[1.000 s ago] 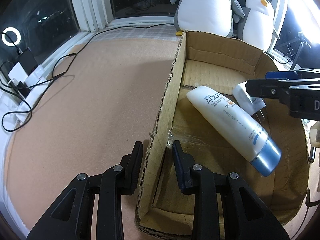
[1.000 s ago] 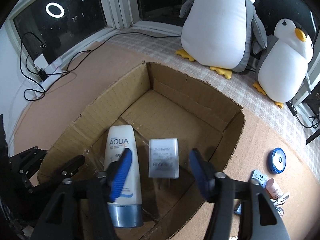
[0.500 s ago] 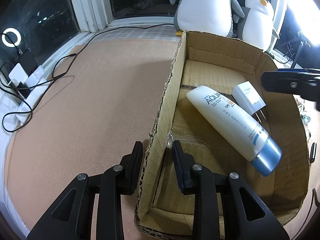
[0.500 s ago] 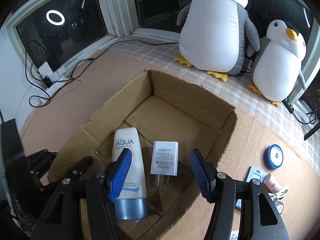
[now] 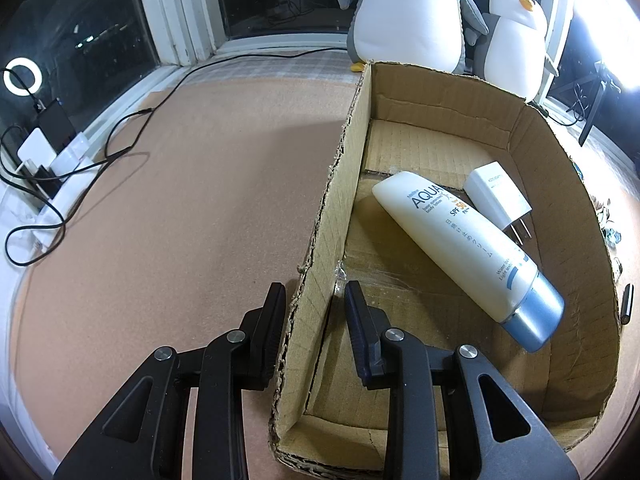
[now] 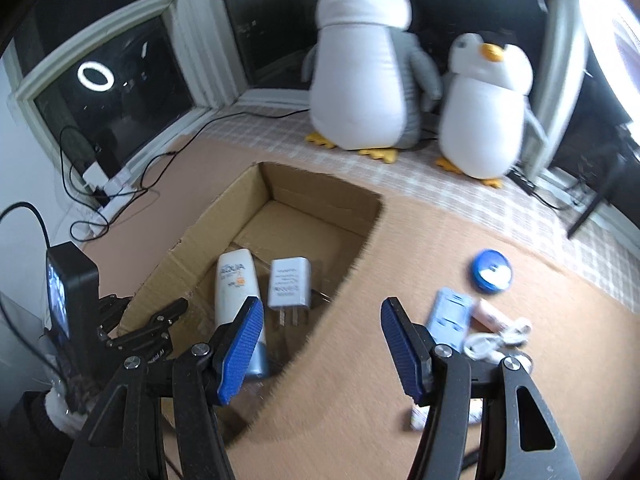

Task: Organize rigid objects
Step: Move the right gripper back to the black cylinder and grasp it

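Now steadying the cardboard box (image 5: 560,184) with the left gripper (image 5: 315,290), clenched on the box's long side wall, one finger outside and one inside. Already lying flat on the box floor: the sunscreen tube (image 5: 460,240) and, just beside it, the white charger adapter (image 5: 496,196), prongs towards the camera.

Holding nothing in the right gripper (image 6: 322,308); released, blue pads well apart, only bare mat (image 6: 360,400) and the box's corner showing between them. Hovering over the box's right-hand edge rather than over the box floor.

Still to be collected, by the look of it: a loose cluster on the mat, off to the right of the open gap, partly behind the right finger. Nearest, a pale blue flat pack (image 6: 450,316), long axis running roughly away from the camera, so nearly in line with the fingers; a sideways shift should bring the pads onto its long sides without much roll. Touching it on the far side, a small pinkish tube (image 6: 494,314), lying crosswise. Beyond both, a round blue tin (image 6: 491,275), apart from the rest. Below them a white tangle (image 6: 484,344), possibly a cable, too blurred to say.

Clearly a job for the right hand: cluster close by it, left hand across the box and busy.
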